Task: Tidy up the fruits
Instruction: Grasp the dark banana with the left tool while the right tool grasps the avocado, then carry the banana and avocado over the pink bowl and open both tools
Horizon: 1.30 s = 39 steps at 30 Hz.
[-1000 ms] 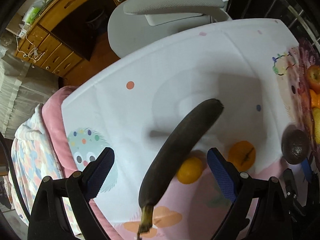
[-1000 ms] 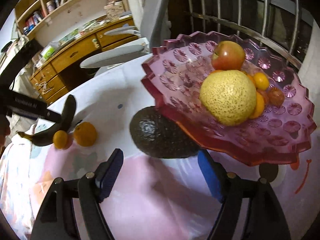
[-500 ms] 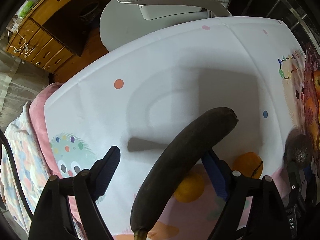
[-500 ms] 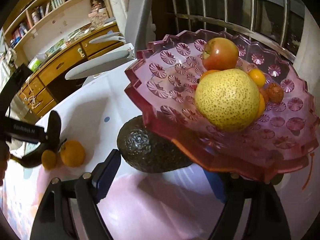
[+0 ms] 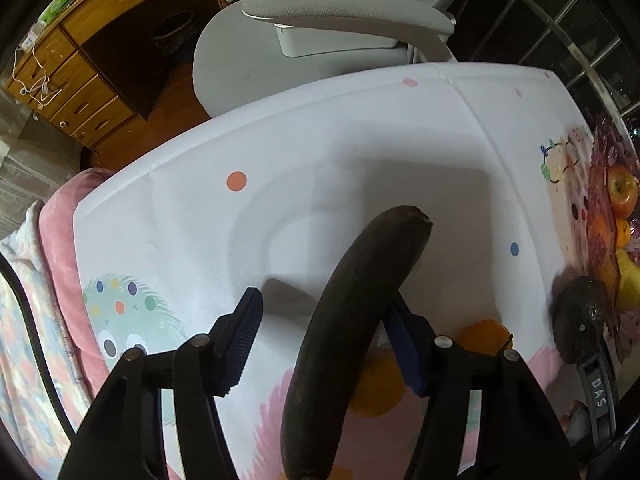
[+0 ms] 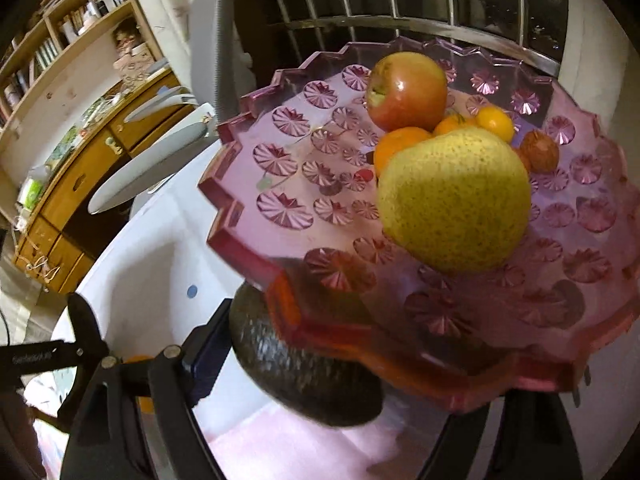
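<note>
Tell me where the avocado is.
Right wrist view: the avocado lies on the table, partly under the pink bowl's near rim, between the right gripper's jaws.

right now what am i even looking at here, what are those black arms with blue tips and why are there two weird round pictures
There is no robot here. A person holds a hand-held gripper in each hand, and each one carries a wide-angle camera looking along its two black fingers with blue pads. That is why both pictures look round and bent.

The left wrist view looks down on a table under a printed cloth. The left gripper has a very dark banana between its jaws, which have just been closing; one pad seems to touch it, the other stands clear, so it is not gripped yet. Two oranges lie beside it.

The right wrist view shows a pink glass fruit dish holding an apple, a pear and small oranges. The right gripper is open around an avocado lying by the dish.
</note>
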Available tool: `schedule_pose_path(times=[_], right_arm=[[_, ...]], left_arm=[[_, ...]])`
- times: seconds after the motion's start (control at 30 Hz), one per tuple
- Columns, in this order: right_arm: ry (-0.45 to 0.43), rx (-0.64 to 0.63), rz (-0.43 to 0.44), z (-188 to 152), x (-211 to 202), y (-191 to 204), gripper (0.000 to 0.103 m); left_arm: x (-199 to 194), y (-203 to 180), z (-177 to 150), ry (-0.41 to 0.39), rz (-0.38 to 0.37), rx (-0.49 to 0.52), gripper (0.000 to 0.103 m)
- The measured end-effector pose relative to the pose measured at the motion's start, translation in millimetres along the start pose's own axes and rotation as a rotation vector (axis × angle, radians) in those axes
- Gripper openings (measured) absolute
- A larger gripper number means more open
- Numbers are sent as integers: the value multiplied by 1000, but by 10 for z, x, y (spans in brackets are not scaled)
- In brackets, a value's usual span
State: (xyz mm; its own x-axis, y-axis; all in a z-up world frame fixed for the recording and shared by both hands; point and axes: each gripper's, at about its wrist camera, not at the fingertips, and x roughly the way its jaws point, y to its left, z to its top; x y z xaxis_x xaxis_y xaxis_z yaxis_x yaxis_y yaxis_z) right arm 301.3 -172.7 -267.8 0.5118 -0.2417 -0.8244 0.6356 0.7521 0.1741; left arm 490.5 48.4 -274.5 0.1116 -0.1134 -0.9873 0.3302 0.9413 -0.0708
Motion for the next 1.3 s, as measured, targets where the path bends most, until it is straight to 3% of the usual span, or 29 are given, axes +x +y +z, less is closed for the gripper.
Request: schedule_pose_path(times=[0.23,0.33,0.43,0.87,1.3], right_arm=[[-3,-43,-34,-91,-10,85,81],[-2,-56,-6,-120,-25,127,65],[-8,-83,-18,-162,-37,175,64],[43,-147,57,-378,-184,147,64],[41,-254,132,-647,-636,220,58]], left_arm=[[-65,87,-48,-26,-65,-29,38],[-80,107,-61,-40,-78,-53,34],[-91,113,-73,-61,-80,-65,28],[-210,273,-269,-179,-139,-122,26],[-862,361,-878,-273,-160,-123,26]])
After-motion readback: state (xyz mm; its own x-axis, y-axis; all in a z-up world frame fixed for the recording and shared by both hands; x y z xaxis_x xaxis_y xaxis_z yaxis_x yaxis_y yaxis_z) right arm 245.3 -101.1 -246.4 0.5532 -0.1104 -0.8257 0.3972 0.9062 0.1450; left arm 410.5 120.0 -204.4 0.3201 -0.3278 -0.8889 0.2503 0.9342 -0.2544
